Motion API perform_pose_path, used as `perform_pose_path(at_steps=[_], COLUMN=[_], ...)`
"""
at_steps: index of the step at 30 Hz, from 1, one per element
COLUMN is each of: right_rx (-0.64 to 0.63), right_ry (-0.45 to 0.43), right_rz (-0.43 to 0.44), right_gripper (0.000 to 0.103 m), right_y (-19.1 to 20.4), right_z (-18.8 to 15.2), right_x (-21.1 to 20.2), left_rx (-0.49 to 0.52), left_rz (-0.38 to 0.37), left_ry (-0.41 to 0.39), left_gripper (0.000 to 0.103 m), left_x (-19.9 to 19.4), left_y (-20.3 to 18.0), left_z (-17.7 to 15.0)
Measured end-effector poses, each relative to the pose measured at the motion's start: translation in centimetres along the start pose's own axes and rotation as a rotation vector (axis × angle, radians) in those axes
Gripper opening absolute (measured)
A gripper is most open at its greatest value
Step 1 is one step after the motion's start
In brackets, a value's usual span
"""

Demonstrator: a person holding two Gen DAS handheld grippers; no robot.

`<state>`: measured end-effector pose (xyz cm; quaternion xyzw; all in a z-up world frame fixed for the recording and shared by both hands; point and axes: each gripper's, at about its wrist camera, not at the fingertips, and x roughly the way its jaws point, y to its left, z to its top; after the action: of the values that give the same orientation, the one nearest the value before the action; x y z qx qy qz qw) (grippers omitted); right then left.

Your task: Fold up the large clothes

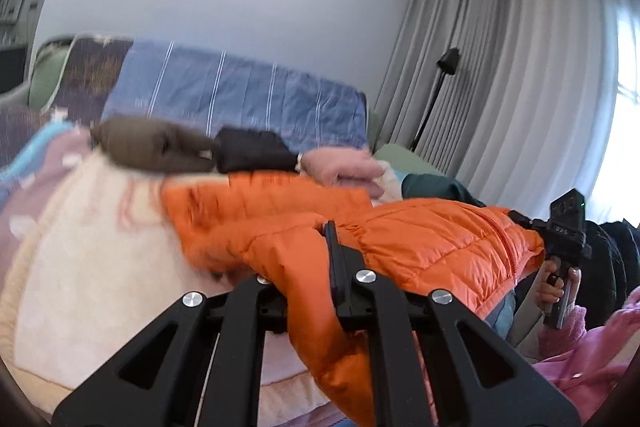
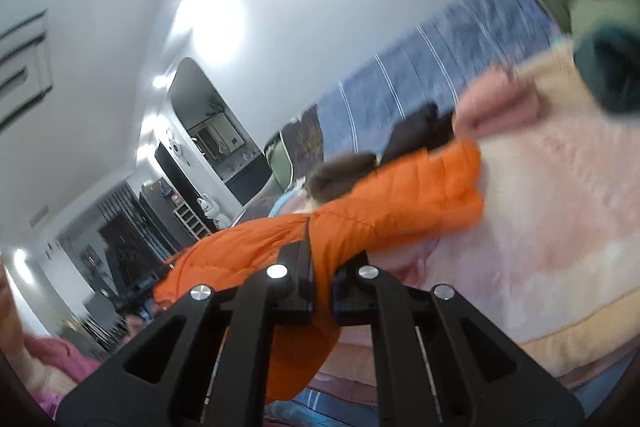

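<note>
The orange quilted puffer jacket (image 1: 432,239) is stretched out lengthwise above a pale pink-and-cream blanket, its zipper running toward 3 o'clock in the left wrist view. One end, trimmed with brown fur, lies away at 10 o'clock; the nearer fabric hangs down toward 6 o'clock.
</note>
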<state>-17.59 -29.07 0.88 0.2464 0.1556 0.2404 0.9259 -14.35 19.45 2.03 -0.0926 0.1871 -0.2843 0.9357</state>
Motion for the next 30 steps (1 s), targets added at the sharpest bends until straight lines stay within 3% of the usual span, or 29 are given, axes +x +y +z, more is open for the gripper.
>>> perform_pose_path(at_steps=[3, 8, 12, 15, 22, 24, 26, 28, 30], right_rx=[-0.071, 0.043, 0.110, 0.145, 0.200, 0.233, 0.260, 0.245, 0.169], right_ry=[-0.032, 0.005, 0.050, 0.120, 0.247, 0.260, 0.267, 0.267, 0.268], right_rz=[-0.053, -0.081, -0.114, -0.202, -0.361, -0.371, -0.363, -0.338, -0.346], right_gripper=[0.012, 0.012, 0.012, 0.013, 0.018, 0.029, 0.058, 0.066, 0.072], right_y=[1.4, -2.0, -5.6, -8.4, -13.5, -14.8, -15.2, -14.7, -13.4], right_z=[0.5, 1.5, 3.5, 4.0, 2.7, 2.3, 2.3, 2.5, 2.7], right_x=[-1.2, 1.3, 7.0, 12.5, 20.6, 21.3, 21.2, 20.5, 19.4], left_rx=[0.042, 0.015, 0.011, -0.004, -0.098, -0.130, -0.165, -0.168, -0.179], left_rz=[0.018, 0.066, 0.126, 0.193, 0.272, 0.271, 0.258, 0.237, 0.212], left_ry=[-0.010, 0.076, 0.148, 0.208, 0.355, 0.372, 0.378, 0.362, 0.339], left_gripper=[0.010, 0.013, 0.014, 0.015, 0.020, 0.022, 0.023, 0.025, 0.034], left_x=[-0.9, 2.8, 7.6, 12.0, 20.3, 21.2, 21.4, 20.7, 19.5], left_y=[-1.6, -0.4, 1.8, 4.0, 9.0, 10.0, 10.5, 10.3, 10.0], left_z=[0.6, 1.4, 2.1, 1.9, -0.4, -0.6, -0.6, -0.2, 0.4])
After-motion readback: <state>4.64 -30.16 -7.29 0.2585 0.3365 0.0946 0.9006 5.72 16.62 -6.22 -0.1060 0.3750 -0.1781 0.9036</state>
